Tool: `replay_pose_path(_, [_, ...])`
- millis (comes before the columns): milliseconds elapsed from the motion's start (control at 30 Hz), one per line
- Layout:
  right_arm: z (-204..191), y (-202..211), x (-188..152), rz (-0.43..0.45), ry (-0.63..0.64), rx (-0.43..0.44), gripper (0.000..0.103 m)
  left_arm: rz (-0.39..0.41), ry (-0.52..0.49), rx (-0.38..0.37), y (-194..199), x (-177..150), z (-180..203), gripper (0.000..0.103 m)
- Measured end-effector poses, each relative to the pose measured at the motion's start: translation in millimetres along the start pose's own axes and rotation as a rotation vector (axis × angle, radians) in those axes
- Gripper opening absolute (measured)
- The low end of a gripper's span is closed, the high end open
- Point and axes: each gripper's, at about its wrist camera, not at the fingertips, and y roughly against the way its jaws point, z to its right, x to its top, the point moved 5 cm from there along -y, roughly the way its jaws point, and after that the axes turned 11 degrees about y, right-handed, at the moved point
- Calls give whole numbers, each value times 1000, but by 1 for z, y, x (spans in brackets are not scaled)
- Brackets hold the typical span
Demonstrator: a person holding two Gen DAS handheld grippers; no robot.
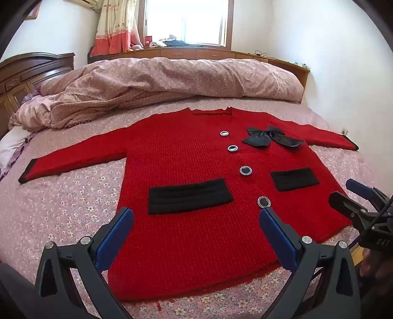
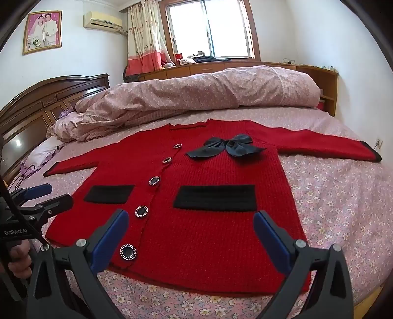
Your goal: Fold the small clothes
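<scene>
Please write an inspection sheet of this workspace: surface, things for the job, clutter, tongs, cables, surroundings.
Surface: bed with a pink flowered sheet.
Job's things: red cardigan lying flat, front up, both sleeves spread out; black bow near the collar, two black pockets, buttons closed.
Clutter: rolled quilt behind the cardigan; pillow by the headboard.
Tongs: left tongs open above the hem, holding nothing; right tongs open above the hem, holding nothing.
Cables: thin black cable at the right tongs.
Surroundings: window, curtain, air conditioner, framed photo.
</scene>
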Motion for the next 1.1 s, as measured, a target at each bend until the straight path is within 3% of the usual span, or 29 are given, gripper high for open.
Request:
replay_pose_path(267, [-3, 0, -2, -14, -1, 7, 103, -1, 7, 2, -2, -3, -3, 99])
replay_pose_path(633, [-14, 0, 1, -11, 90, -9, 103, -3, 12, -1, -4, 0, -5, 99])
replay_pose_path(1100, [-6, -2, -3, -24, 34, 4, 103, 1, 16, 0, -2, 1, -6, 99])
